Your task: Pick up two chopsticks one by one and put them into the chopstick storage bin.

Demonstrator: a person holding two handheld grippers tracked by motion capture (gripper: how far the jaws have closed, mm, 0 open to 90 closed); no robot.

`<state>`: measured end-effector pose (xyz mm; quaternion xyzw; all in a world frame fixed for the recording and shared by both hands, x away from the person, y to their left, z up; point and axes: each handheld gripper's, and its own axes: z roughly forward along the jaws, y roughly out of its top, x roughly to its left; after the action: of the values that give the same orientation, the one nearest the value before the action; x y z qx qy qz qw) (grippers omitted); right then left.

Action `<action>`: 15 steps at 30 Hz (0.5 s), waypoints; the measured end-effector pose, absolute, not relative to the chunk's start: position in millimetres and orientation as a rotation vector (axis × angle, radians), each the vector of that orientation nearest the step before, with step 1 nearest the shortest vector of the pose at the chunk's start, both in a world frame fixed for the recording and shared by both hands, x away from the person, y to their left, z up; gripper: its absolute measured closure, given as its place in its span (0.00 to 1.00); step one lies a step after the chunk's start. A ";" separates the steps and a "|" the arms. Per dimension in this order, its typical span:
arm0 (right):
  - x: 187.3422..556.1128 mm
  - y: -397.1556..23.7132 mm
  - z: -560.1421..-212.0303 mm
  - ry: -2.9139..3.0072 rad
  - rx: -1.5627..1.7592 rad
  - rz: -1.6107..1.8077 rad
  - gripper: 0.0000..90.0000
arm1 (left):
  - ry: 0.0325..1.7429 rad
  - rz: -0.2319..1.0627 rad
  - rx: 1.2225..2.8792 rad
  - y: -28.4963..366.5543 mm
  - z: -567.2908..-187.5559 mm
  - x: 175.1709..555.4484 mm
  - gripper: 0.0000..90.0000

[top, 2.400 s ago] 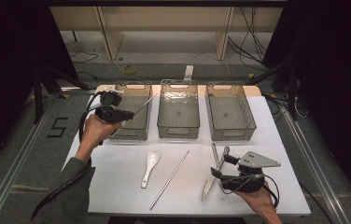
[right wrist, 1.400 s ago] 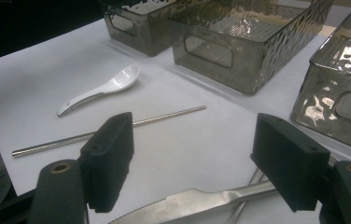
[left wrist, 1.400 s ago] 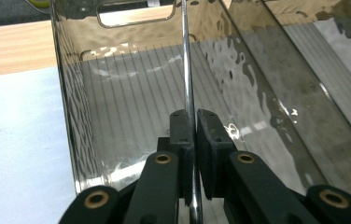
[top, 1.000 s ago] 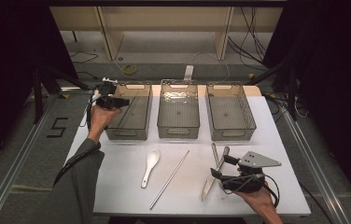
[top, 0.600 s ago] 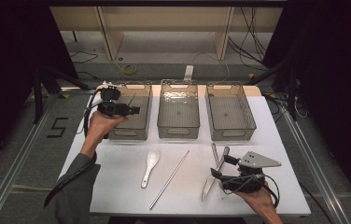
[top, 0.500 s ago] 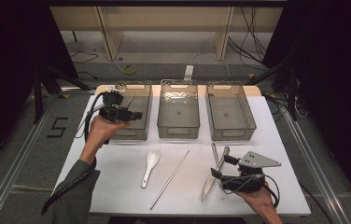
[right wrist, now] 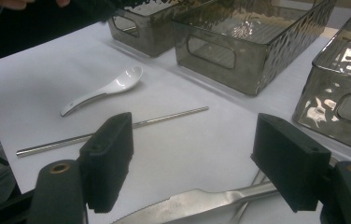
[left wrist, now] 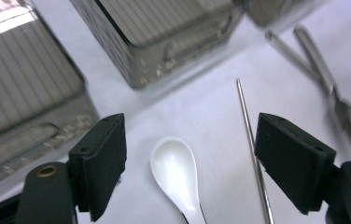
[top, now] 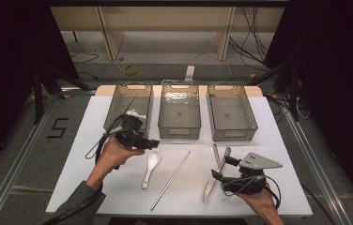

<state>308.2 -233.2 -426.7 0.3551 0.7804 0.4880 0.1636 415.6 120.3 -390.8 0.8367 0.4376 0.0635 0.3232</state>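
Three bins (top: 180, 112), one spoon (top: 152, 161) at left gripper's (left wrist: 190, 161) 6 o'clock, jaws just opening, empty; right gripper (right wrist: 192, 163) gaping over probably one knife (right wrist: 197, 201).

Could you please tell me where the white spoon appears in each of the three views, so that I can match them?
High view: white spoon left of centre on the table.
Left gripper view: bowl at bottom centre, between the open jaws.
Right gripper view: upper left.
Shared landmark: the metal rod lying beside it.
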 end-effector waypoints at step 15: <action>308.4 -232.9 -426.8 2.225 1.013 1.398 0.33 | 1.063 0.110 2.357 82.5 -416.3 381.2 0.35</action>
<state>308.4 -232.9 -426.8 0.3551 0.7796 0.4898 0.1619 381.2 82.5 -416.3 0.8761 0.3950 0.0407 0.2735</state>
